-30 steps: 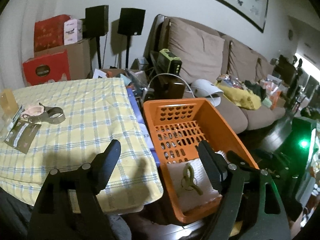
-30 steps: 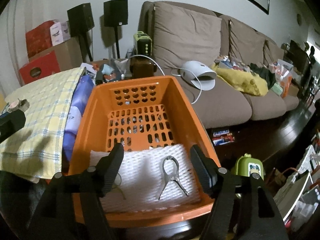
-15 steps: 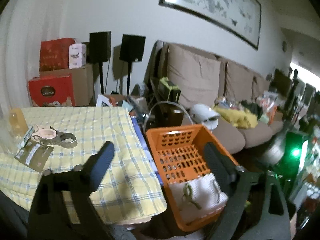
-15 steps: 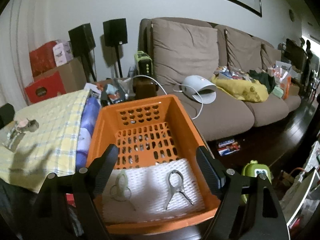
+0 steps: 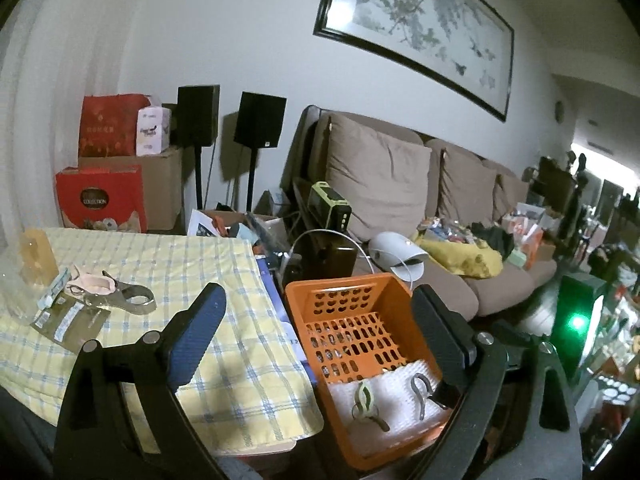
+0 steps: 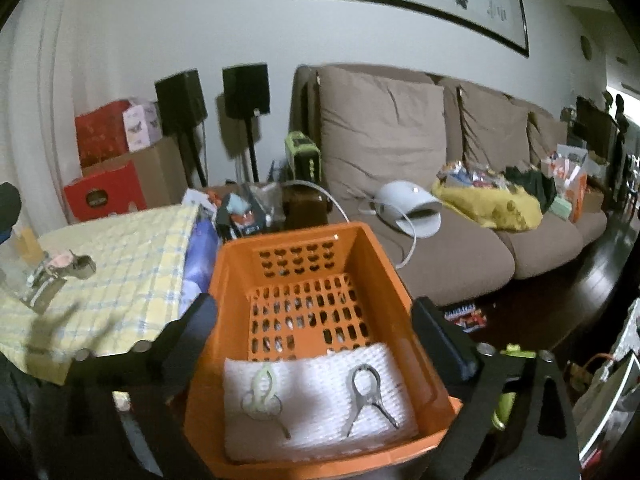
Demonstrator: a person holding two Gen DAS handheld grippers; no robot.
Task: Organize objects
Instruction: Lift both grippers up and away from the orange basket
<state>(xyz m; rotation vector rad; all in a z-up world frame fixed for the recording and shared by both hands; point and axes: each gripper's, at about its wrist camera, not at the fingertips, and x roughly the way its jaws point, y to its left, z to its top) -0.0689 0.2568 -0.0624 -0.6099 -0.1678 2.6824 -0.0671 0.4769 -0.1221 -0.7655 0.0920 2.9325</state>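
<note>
**Operator A:** Starting at the left: what is lying on the checked cloth [image 5: 224, 280]?

**Operator B:** A metal clip [image 5: 130, 300] is resting there beside a pink item [image 5: 94, 282] and some flat packets [image 5: 68, 316]. Red boxes [image 5: 100, 198] are standing behind, against the wall.

**Operator A:** What is the left gripper [image 5: 320, 312] doing?

**Operator B:** It is hovering over the cloth's edge with its jaws standing wide apart. Nothing is sitting between them.

**Operator A:** Moving right, where is the orange basket [image 6: 236, 264] standing?

**Operator B:** It is standing just beside the cloth-covered surface, in front of the brown sofa [image 6: 452, 248]. A white foam sheet [image 6: 316, 400] is covering the near part of its floor.

**Operator A:** What is lying on that sheet?

**Operator B:** Two clips are lying side by side, apart from each other: a pale green clip [image 6: 262, 394] on the left and a silver clip [image 6: 368, 396] on the right.

**Operator A:** And the right gripper [image 6: 314, 320]?

**Operator B:** Its jaws are opening at this moment, straddling the basket from above. They are touching neither clip, and nothing is being held.

**Operator A:** Farther right?

**Operator B:** A white dome-shaped device [image 6: 412, 208] and a yellow bundle [image 6: 492, 204] are sitting on the sofa cushions.
</note>
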